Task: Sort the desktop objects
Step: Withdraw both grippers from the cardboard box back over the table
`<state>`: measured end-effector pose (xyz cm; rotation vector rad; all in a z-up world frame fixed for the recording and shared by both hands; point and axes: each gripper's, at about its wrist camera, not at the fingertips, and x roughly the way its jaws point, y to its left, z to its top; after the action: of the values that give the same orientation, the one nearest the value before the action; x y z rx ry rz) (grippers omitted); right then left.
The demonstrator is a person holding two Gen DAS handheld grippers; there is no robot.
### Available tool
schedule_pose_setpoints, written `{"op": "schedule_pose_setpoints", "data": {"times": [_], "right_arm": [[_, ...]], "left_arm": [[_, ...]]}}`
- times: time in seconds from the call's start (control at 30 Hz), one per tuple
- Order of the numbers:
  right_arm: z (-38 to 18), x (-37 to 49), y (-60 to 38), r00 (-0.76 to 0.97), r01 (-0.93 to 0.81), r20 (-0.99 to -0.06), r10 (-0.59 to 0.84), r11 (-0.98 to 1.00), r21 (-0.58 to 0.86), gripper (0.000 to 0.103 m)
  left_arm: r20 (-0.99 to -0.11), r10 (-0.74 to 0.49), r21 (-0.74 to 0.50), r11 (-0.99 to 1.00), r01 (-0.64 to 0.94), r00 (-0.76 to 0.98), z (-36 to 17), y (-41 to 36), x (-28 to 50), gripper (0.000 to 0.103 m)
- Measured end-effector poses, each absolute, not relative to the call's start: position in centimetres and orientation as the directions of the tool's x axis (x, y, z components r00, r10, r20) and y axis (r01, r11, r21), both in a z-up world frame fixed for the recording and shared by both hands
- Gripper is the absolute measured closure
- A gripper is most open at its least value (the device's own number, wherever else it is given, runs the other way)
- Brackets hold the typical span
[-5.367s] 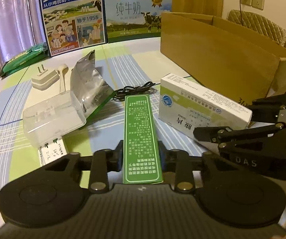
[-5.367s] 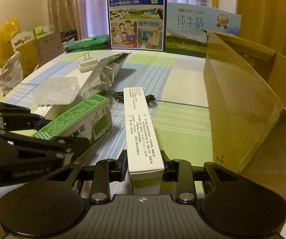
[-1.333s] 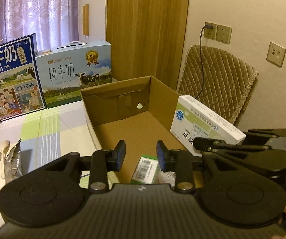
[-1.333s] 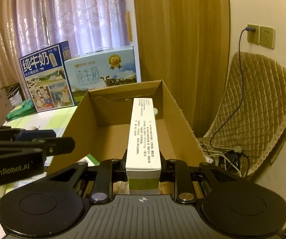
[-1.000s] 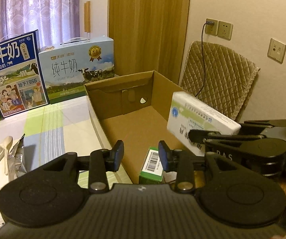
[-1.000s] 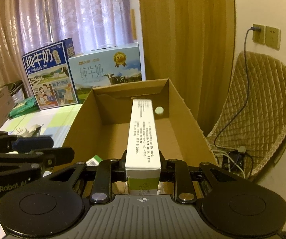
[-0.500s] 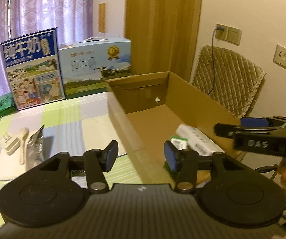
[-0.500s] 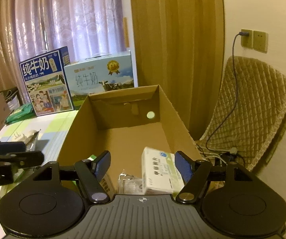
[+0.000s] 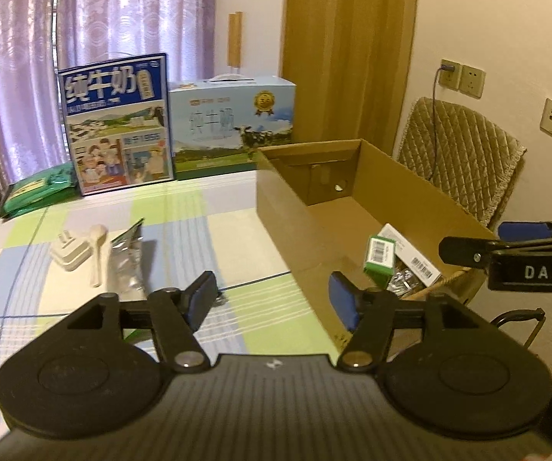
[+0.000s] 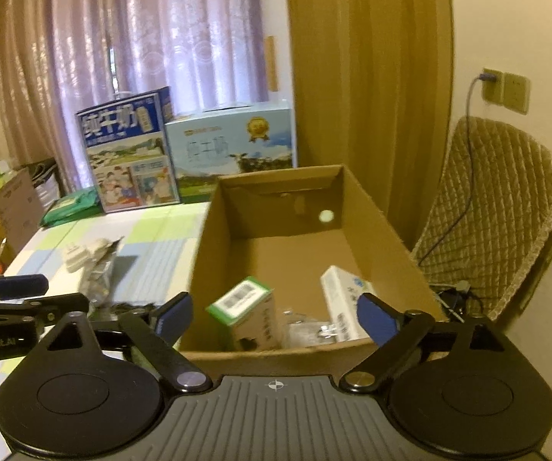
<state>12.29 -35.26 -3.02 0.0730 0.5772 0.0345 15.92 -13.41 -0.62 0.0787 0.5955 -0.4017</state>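
Blue pads are lining both claws, and both claws are gaping wide with nothing between them. You are holding the right claw [image 10: 276, 317] just above the near rim of the cardboard box [image 10: 368, 215], so its fingers are framing what is lying inside: the green-and-white carton [image 10: 243, 309] is leaning barcode-up near the middle of the box's near end, the white medicine box [image 10: 347, 299] is lying just right of it against the right wall, and something shiny and crinkled [image 10: 306, 330] is sitting between them, too blurred to name.

You are keeping the left claw [image 9: 274, 299] over the tabletop [image 9: 207, 230], straddling the box's near left corner; from here the green carton [image 9: 380, 255] and the white box [image 9: 414, 257] are lying ahead and to the right of it, inside the box. Further left on the tabletop, a silver foil pouch [image 9: 124, 261], a white plug adapter [image 9: 68, 253] and a pale spoon [image 9: 96, 247] are lying close together.

The right claw's body is reading "DAS" in the left wrist view; the left one is showing "nRobot.AI" at the right view's edge. Behind, two milk cases are standing side by side: the dark blue one [image 9: 116, 123] is reading "纯牛奶", the pale blue one [image 9: 233, 123] is too blurred to read.
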Motion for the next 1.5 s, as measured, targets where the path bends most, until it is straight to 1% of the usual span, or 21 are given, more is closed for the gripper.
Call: {"op": "schedule_pose_setpoints", "data": {"times": [0.07, 0.13, 0.2, 0.3, 0.47, 0.53, 0.83, 1.07, 1.33, 1.5], "right_arm": [[-2.8, 11.9, -34.1, 0.837, -0.030, -0.543, 0.065, 0.997, 0.072, 0.007], [-2.6, 11.6, -33.0, 0.835, -0.043, -0.546, 0.072, 0.997, 0.066, 0.002], [-2.4, 11.3, -31.8, 0.830, -0.061, -0.551, 0.088, 0.996, 0.067, 0.002], [-2.3, 11.1, -30.0, 0.820, -0.092, -0.559, 0.119, 0.993, 0.076, 0.002], [-2.4, 10.9, -27.0, 0.810, -0.148, -0.564, 0.162, 0.986, 0.072, 0.002], [-2.6, 10.9, -25.8, 0.805, -0.166, -0.567, 0.175, 0.984, 0.069, 0.002], [-3.6, 10.5, -22.7, 0.783, -0.220, -0.585, 0.212, 0.974, 0.058, 0.002], [-5.7, 10.3, -21.5, 0.745, -0.260, -0.623, 0.238, 0.964, 0.058, 0.002], [-8.1, 11.4, -20.0, 0.713, -0.288, -0.651, 0.259, 0.955, 0.065, 0.002], [-9.2, 12.9, -19.3, 0.703, -0.298, -0.652, 0.282, 0.950, 0.091, 0.002]], "left_arm": [[-0.561, -0.335, -0.043, 0.925, 0.377, 0.757, -0.4, -12.4, 15.4, 0.038], [-0.557, -0.321, -0.041, 0.932, 0.361, 0.766, -0.3, -11.3, 14.8, 0.029], [-0.555, -0.311, -0.038, 0.936, 0.350, 0.771, -0.2, -10.3, 14.4, 0.027], [-0.556, -0.289, -0.031, 0.944, 0.328, 0.779, -0.2, -8.8, 13.6, 0.020], [-0.559, -0.245, -0.022, 0.960, 0.281, 0.792, -0.2, -5.9, 12.6, 0.016], [-0.559, -0.225, -0.018, 0.965, 0.260, 0.798, -0.3, -4.7, 12.3, 0.013], [-0.567, -0.178, -0.015, 0.978, 0.206, 0.804, -0.7, -1.0, 11.4, 0.007], [-0.598, -0.148, 0.012, 0.981, 0.193, 0.787, -2.6, 1.3, 11.0, 0.007], [-0.653, -0.100, 0.019, 0.989, 0.148, 0.750, -4.6, 3.8, 12.7, 0.007], [-0.653, -0.102, 0.026, 0.987, 0.157, 0.751, -5.1, 4.2, 14.5, 0.007]]}}
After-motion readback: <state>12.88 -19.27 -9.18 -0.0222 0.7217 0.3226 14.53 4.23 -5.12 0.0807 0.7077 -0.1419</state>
